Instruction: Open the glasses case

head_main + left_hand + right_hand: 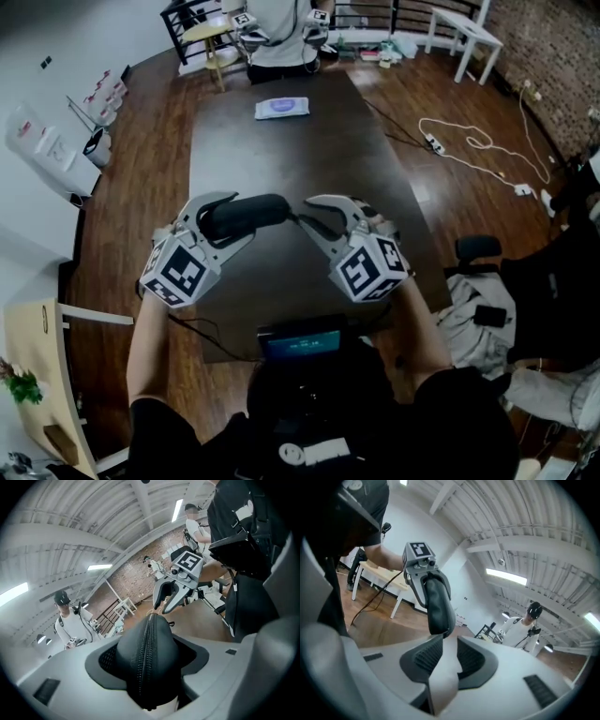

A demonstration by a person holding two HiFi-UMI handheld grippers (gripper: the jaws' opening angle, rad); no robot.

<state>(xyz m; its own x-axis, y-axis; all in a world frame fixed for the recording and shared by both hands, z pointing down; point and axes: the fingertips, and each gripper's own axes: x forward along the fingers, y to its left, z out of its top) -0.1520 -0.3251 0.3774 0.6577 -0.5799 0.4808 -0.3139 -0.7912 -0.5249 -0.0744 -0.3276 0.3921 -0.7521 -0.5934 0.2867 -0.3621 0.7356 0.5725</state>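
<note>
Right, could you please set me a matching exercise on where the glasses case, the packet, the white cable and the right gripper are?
Things:
1. glasses case
2. packet
3. white cable
4. right gripper

Places:
A. on the floor, to the right of the table
B. held by the left gripper, above the table
C. at the table's far end
D. at the case's free end, fingers a little apart

Pairs: 1-B, 2-C, 3-A, 4-D

Black glasses case (246, 215), dark-brown table (281, 150)
</note>
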